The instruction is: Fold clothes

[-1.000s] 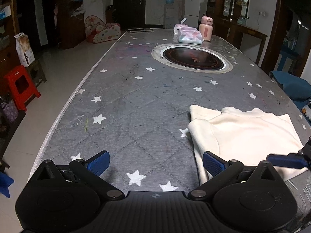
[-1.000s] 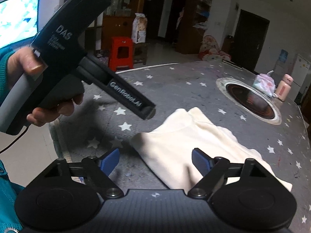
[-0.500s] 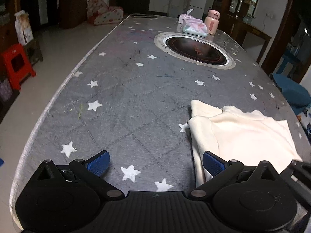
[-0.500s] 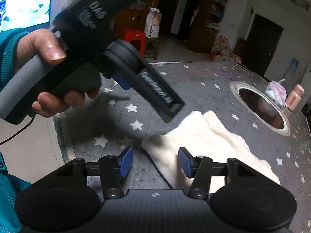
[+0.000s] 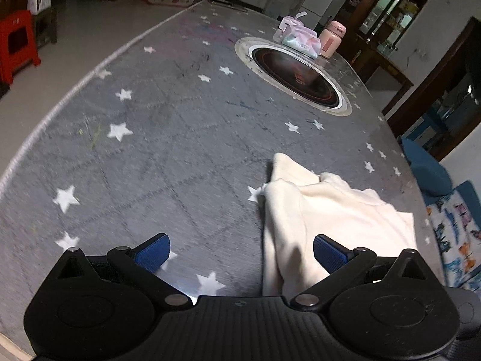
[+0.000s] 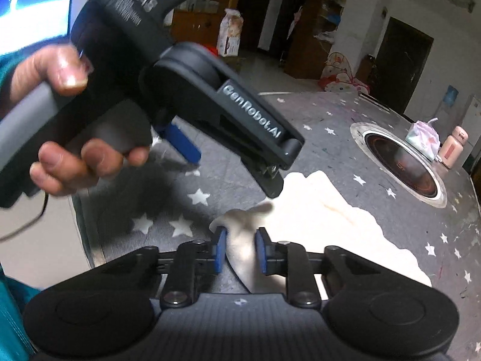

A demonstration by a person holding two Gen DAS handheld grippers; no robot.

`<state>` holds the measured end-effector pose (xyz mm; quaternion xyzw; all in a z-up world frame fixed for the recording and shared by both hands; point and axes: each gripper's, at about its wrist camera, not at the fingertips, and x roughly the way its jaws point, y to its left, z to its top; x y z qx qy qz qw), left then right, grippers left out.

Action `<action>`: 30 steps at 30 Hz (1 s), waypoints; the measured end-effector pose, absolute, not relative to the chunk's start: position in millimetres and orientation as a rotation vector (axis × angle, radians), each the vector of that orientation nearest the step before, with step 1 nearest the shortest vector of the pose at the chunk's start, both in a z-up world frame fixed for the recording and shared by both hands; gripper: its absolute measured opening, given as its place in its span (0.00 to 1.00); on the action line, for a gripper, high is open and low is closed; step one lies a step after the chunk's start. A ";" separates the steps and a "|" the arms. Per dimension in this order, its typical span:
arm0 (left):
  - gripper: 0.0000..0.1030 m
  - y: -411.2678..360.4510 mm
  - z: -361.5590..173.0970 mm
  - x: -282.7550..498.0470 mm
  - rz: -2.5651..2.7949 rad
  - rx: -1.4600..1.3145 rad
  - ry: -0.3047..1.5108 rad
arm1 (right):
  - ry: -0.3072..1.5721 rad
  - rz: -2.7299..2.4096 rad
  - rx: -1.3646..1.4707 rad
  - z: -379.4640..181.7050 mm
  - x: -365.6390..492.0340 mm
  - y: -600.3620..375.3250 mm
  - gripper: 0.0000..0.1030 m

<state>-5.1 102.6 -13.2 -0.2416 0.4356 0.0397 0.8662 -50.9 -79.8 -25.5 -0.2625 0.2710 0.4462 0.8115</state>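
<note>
The right gripper (image 6: 239, 251) has just closed its jaws on the near corner of the cream garment (image 6: 330, 213) lying on the table (image 5: 180, 138), ready to fold, while the left gripper (image 5: 240, 252) hangs open.

Star-patterned table (image 5: 156, 138), inset cooktop (image 5: 296, 76), tissue pack (image 5: 299, 37), pink bottle (image 5: 330, 39), red stool (image 5: 16, 43)

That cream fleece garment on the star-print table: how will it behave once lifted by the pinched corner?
Likely floppy: the cream fleece garment already bunches between the right gripper pads. Probably light, as the pinched corner stands up off the table. It looks unlikely to slip, given its fuzzy surface.
</note>
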 end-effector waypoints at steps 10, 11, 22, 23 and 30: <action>1.00 100.9 -19.0 3.6 0.041 -0.683 0.937 | 0.591 0.977 -0.346 1.8 -23.9 -111.5 0.07; 1.00 100.1 -19.3 5.2 0.037 -0.700 0.940 | 0.589 0.979 -0.337 3.2 -22.7 -114.2 0.05; 0.99 94.9 -19.7 19.6 0.062 -0.755 0.956 | 0.593 1.001 -0.370 -6.7 -18.7 -123.4 0.17; 0.99 95.7 -20.1 19.9 0.069 -0.743 0.960 | 0.585 1.014 -0.396 -10.1 -23.8 -121.1 0.22; 1.00 95.9 -18.1 18.7 0.077 -0.660 0.962 | 0.573 1.070 -0.484 -23.7 -37.6 -101.9 0.42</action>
